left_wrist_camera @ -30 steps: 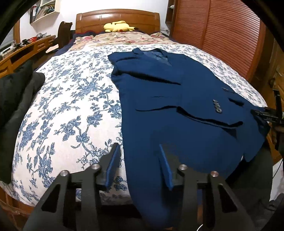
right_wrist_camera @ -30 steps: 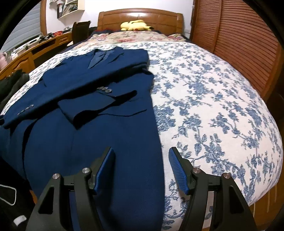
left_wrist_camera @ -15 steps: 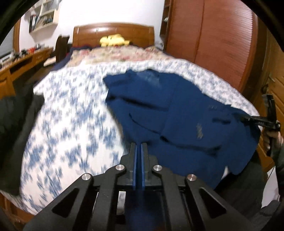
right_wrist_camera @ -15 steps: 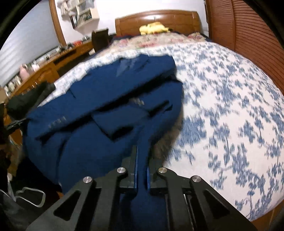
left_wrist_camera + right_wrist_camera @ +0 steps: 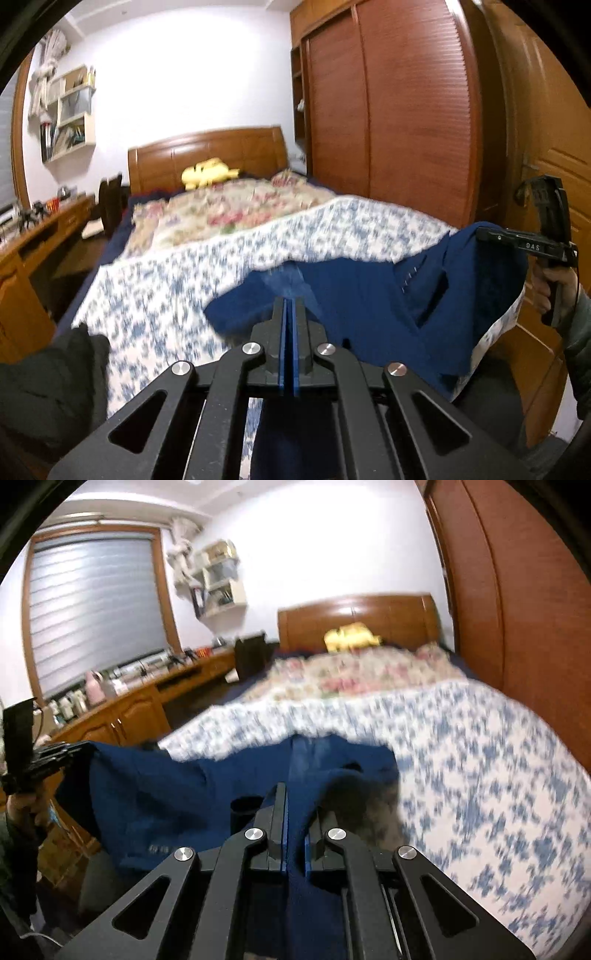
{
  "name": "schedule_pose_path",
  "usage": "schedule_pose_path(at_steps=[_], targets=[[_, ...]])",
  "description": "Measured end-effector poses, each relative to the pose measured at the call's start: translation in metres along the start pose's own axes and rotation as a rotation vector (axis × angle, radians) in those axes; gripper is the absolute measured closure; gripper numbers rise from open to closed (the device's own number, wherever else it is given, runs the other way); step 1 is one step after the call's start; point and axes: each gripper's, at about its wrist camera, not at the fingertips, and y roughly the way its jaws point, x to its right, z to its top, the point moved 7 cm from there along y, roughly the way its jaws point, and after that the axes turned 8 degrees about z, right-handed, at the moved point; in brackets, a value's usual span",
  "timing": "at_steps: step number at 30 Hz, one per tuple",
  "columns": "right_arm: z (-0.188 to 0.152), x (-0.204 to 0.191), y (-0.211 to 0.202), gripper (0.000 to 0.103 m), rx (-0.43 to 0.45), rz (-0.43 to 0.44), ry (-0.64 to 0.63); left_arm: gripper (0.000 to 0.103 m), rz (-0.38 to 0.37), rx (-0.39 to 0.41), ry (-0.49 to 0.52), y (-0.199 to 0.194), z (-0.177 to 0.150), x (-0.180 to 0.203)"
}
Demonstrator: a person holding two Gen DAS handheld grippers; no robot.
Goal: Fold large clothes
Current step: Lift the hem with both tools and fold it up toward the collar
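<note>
A navy blue suit jacket (image 5: 369,295) lies on the bed with its near hem lifted off the floral bedspread (image 5: 155,295). My left gripper (image 5: 289,306) is shut on the jacket's hem at its left corner. My right gripper (image 5: 294,797) is shut on the jacket (image 5: 184,794) at the hem's right corner, with cloth bunched between the pads. Each gripper shows at the far edge of the other's view, the right one in the left wrist view (image 5: 532,243), the left one in the right wrist view (image 5: 44,757). The jacket hangs stretched between them.
A wooden headboard (image 5: 207,155) with a yellow plush toy (image 5: 208,173) stands at the far end. A wardrobe (image 5: 406,110) runs along the right. A wooden desk (image 5: 122,709) runs along the left. Dark clothing (image 5: 40,387) lies on the bed's near left corner.
Both grippers have shut on the jacket's hem and lifted it up and toward the headboard. The jacket's lower half has risen off the bed.
</note>
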Motion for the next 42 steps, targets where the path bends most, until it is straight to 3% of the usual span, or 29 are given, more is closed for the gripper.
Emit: schedule_pose_path(at_steps=[7,10,13,16,22,28,32,35,37,40,42], targets=[[0.032,-0.034,-0.084,0.098,0.133,0.025,-0.068,0.100,0.012,0.123,-0.017,-0.050,0.040,-0.006],[0.034,-0.042,-0.115,0.098,0.174,0.010,-0.094,0.100,0.028,0.140,-0.035,-0.047,0.048,-0.016],[0.030,-0.030,-0.117,0.098,0.162,-0.021,-0.089,0.100,0.032,0.107,-0.063,-0.017,0.045,-0.027],[0.018,-0.009,-0.088,0.098,0.090,-0.095,-0.103,0.100,0.064,0.055,-0.074,0.027,0.036,-0.033],[-0.004,0.046,0.010,0.098,-0.051,-0.188,-0.104,0.100,0.132,-0.073,-0.114,0.126,0.005,-0.055],[0.007,0.079,0.084,0.097,-0.047,-0.239,-0.067,0.100,0.175,-0.115,-0.148,0.168,-0.012,-0.060],[-0.009,0.083,0.118,0.097,-0.147,-0.261,-0.059,0.100,0.143,-0.140,-0.179,0.178,-0.028,-0.059],[-0.021,0.085,0.127,0.089,-0.202,-0.296,-0.069,0.100,0.151,-0.148,-0.168,0.182,-0.040,-0.059],[-0.027,0.083,0.128,0.073,-0.232,-0.302,-0.069,0.098,0.143,-0.150,-0.163,0.181,-0.044,-0.059],[-0.023,0.083,0.138,0.047,-0.259,-0.315,-0.072,0.082,0.132,-0.127,-0.148,0.173,-0.044,-0.058],[-0.017,0.083,0.146,0.038,-0.248,-0.332,-0.085,0.071,0.129,-0.111,-0.146,0.167,-0.043,-0.061]])
